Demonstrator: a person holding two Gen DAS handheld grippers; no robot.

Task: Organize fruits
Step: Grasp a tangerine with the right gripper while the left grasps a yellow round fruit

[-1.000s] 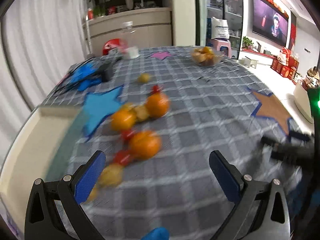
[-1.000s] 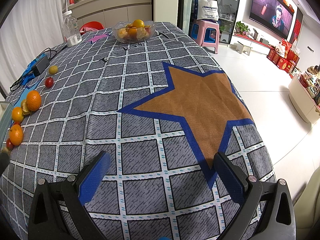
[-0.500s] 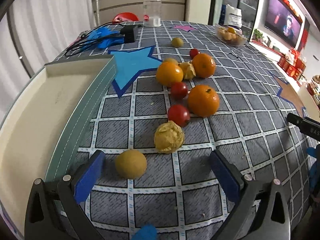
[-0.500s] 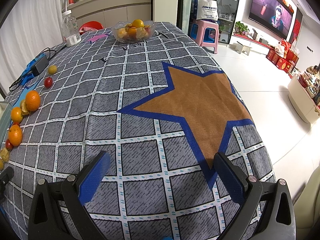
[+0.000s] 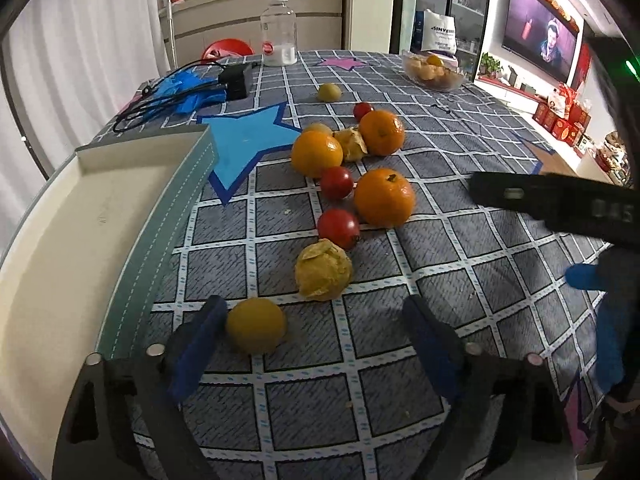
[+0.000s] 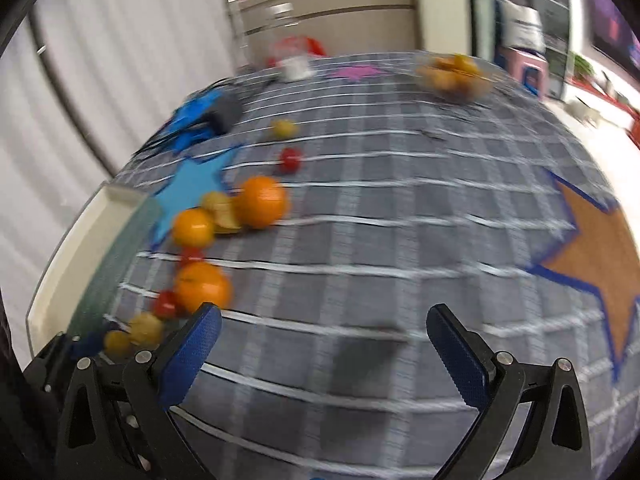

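A row of loose fruit lies on the checked tablecloth. It holds three oranges (image 5: 384, 197) (image 5: 317, 153) (image 5: 382, 132), red tomatoes (image 5: 338, 228) (image 5: 336, 183), a husked yellow fruit (image 5: 323, 270) and a small round yellow fruit (image 5: 256, 330). My left gripper (image 5: 312, 316) sits low over the cloth with its jaws closing. The small yellow fruit is between them, against the left pad (image 5: 200, 340), while the right pad stands well clear. My right gripper (image 6: 322, 320) is open with nothing between its fingers, and the nearest orange (image 6: 202, 286) lies just beyond its left finger. That view is blurred.
A cream tray (image 5: 100, 216) with a green rim stands left of the fruit. At the back are a glass bowl of fruit (image 5: 434, 70), a clear bottle (image 5: 279, 30), a black adapter with cables (image 5: 236, 78) and another yellow fruit (image 5: 329, 92). The right gripper's black body (image 5: 552, 200) reaches in from the right.
My left jaws have narrowed, and the left pad now meets the small yellow fruit. The right gripper has swung left from the brown star toward the fruit row, blurring its view.
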